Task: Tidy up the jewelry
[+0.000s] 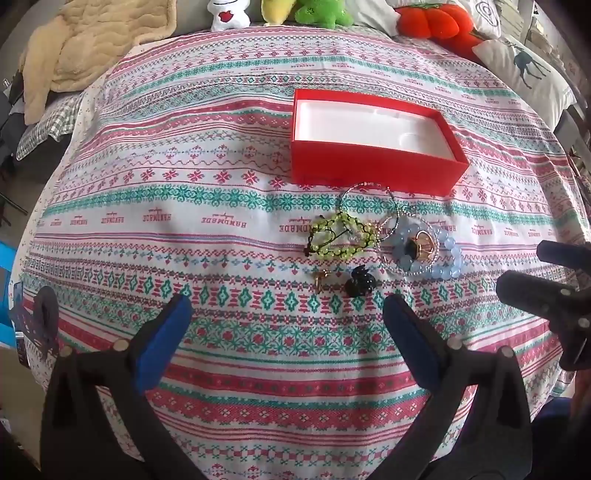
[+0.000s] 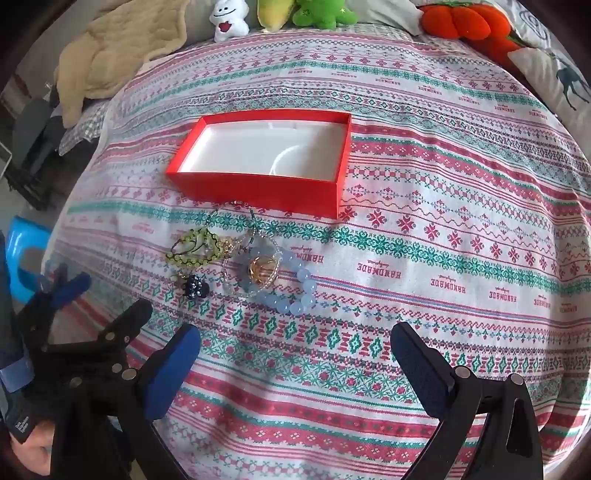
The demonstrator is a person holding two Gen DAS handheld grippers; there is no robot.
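An open red box (image 1: 373, 166) with a white empty inside lies on the patterned cloth; it also shows in the right wrist view (image 2: 258, 184). In front of it lies a pile of jewelry: a green bead bracelet (image 1: 341, 236) (image 2: 192, 251), a blue bead bracelet (image 1: 428, 254) (image 2: 295, 288), thin silver hoops (image 1: 369, 199), a gold ring (image 1: 423, 242) (image 2: 262, 267), a small gold piece (image 1: 319, 278) and a black clip (image 1: 360, 284) (image 2: 195, 286). My left gripper (image 1: 288, 310) is open, just short of the pile. My right gripper (image 2: 295, 343) is open, just short of the blue bracelet.
The patterned cloth (image 1: 184, 221) covers the table. Plush toys (image 1: 317, 14), an orange cushion (image 1: 439, 22), a deer pillow (image 1: 528, 70) and a beige blanket (image 1: 85, 48) lie along the far edge. The right gripper shows at the right of the left view (image 1: 543, 277); the left gripper at the left of the right view (image 2: 96, 295).
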